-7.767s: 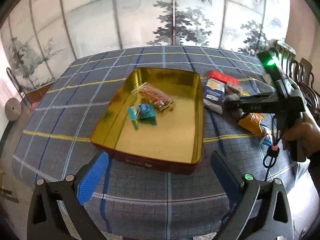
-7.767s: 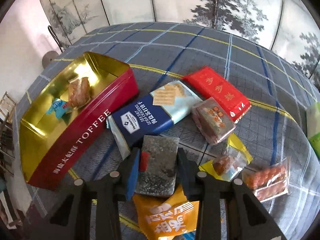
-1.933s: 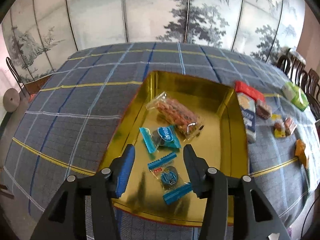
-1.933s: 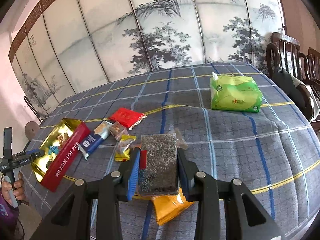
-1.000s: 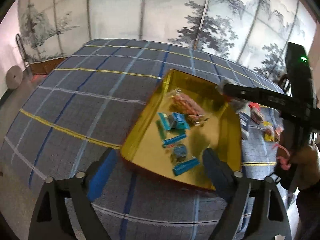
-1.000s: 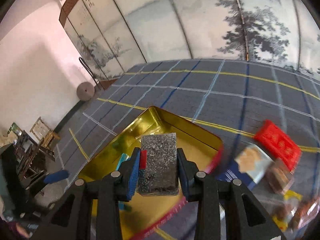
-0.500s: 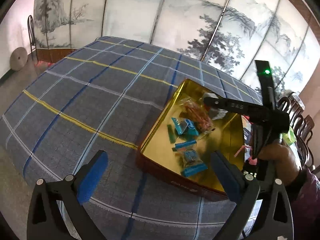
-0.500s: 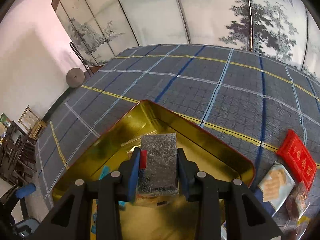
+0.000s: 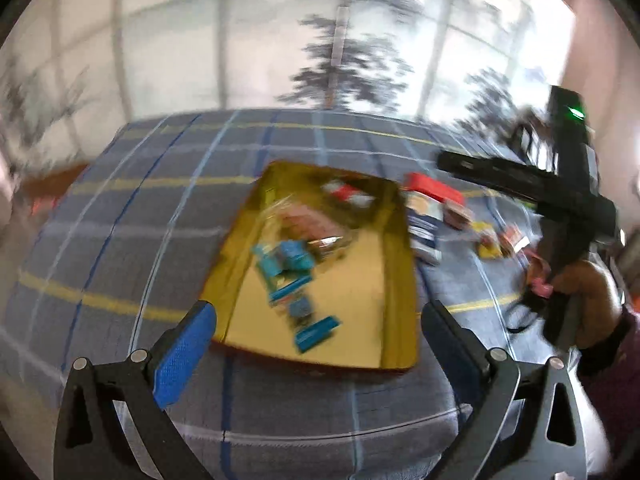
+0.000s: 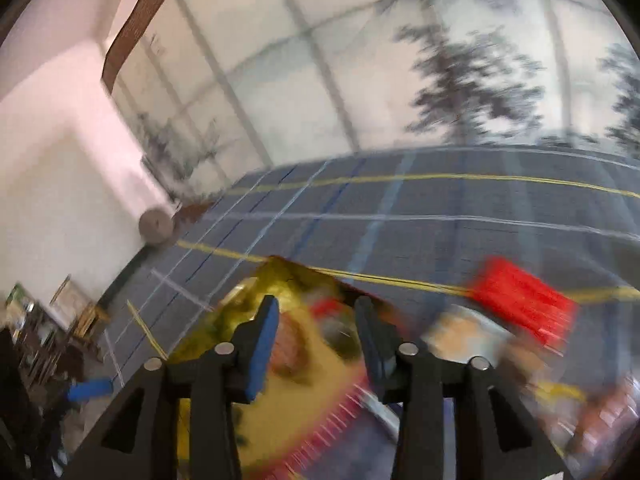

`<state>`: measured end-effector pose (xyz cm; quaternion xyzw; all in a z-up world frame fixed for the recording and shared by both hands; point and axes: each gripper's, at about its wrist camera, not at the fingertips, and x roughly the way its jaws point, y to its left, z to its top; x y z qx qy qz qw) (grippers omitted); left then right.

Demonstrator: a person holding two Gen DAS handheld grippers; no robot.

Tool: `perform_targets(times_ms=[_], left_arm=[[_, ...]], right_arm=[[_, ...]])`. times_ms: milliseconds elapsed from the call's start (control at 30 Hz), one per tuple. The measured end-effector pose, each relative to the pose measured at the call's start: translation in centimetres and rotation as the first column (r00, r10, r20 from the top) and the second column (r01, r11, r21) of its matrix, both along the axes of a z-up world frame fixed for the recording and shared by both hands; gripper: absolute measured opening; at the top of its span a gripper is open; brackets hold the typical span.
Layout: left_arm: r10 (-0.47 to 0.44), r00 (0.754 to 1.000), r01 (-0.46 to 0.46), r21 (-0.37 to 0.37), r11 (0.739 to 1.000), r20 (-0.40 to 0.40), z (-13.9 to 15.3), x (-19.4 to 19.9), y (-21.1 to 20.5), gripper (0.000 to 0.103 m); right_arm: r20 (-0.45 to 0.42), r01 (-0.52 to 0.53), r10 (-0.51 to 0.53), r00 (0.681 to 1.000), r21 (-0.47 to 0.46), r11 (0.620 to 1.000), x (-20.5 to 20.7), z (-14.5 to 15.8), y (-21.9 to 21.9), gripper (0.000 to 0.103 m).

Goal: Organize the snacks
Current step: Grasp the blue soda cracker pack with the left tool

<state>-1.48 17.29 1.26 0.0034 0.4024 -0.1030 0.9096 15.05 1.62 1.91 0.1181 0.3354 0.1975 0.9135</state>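
Note:
The gold tin with red walls lies on the checked tablecloth, ahead of my left gripper, which stands wide open and holds nothing. Inside lie blue-wrapped candies and a clear bag of orange snacks. A blurred packet with a red patch rests at the tin's far end. In the right wrist view my right gripper hangs over the tin. Its jaws are opening and nothing is between them. A hand holds that gripper to the tin's right.
Right of the tin lie a red packet, a blue and white cracker packet and small wrapped snacks. The red packet also shows in the right wrist view. A painted folding screen stands behind the table.
My right gripper has let go of the dark speckled packet over the tin and its jaws have parted. It has drawn back to the right. Both views are blurred by motion.

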Motion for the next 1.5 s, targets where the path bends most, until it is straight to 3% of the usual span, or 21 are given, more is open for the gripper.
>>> perform_targets(times_ms=[67,200,400,533,567,767,867,1033,1267,1367,1400,1467,1500], left_arm=[[-0.088,0.996,0.088,0.054,0.995,-0.014,0.4,0.5,-2.5,0.101],[-0.246,0.969,0.248,0.08,0.965,-0.036,1.5,2.1,-7.0,0.101],[-0.474,0.869,0.48,0.012,0.877,-0.143,2.4,8.1,-14.6,0.101],[-0.543,0.8,0.568,0.032,0.822,-0.254,0.7,12.6,-18.8,0.101],[-0.541,0.795,0.572,0.042,0.819,-0.273,0.1,13.6,-19.5,0.101],[-0.52,0.78,0.583,0.101,0.806,-0.349,-3.0,18.5,-22.2,0.1],[-0.485,0.795,0.561,0.137,0.816,-0.364,-3.9,20.2,-22.1,0.098],[-0.448,0.788,0.538,0.119,0.834,-0.423,-5.6,22.6,-21.7,0.098],[-0.425,0.758,0.536,0.103,0.838,-0.494,-8.4,23.5,-21.8,0.098],[-0.425,0.776,0.55,0.172,0.817,-0.466,-9.0,22.7,-22.1,0.097],[-0.42,0.786,0.549,0.199,0.812,-0.453,-9.0,22.4,-22.2,0.089],[-0.415,0.794,0.549,0.228,0.804,-0.445,-9.3,21.4,-22.6,0.059],[-0.415,0.8,0.539,0.217,0.814,-0.433,-9.0,21.1,-22.6,0.048]], right_arm=[[0.033,0.09,-0.089,0.996,-0.056,0.994,-3.5,0.1,-4.3,0.047],[0.03,0.276,-0.274,0.961,-0.156,0.949,-8.9,-0.7,-13.3,0.047],[-0.018,0.492,-0.507,0.862,-0.214,0.844,-13.4,-4.1,-24.9,0.047],[-0.063,0.553,-0.57,0.819,-0.179,0.814,-14.6,-7.0,-28.8,0.047],[-0.073,0.558,-0.574,0.815,-0.166,0.813,-14.8,-7.5,-29.2,0.047],[-0.078,0.532,-0.546,0.834,-0.146,0.834,-14.9,-8.3,-29.8,0.047],[-0.089,0.523,-0.535,0.84,-0.129,0.843,-15.2,-8.4,-29.7,0.047],[-0.118,0.524,-0.531,0.839,-0.089,0.847,-15.1,-8.7,-30.3,0.047],[-0.133,0.519,-0.524,0.842,-0.067,0.852,-15.0,-8.8,-30.5,0.047],[-0.137,0.521,-0.523,0.841,-0.052,0.852,-15.0,-8.8,-30.7,0.047],[-0.138,0.522,-0.523,0.841,-0.046,0.851,-15.0,-8.8,-30.8,0.047],[-0.139,0.525,-0.525,0.839,-0.041,0.85,-15.0,-8.8,-30.9,0.047],[-0.139,0.526,-0.527,0.839,-0.041,0.849,-15.0,-8.9,-30.9,0.047]])
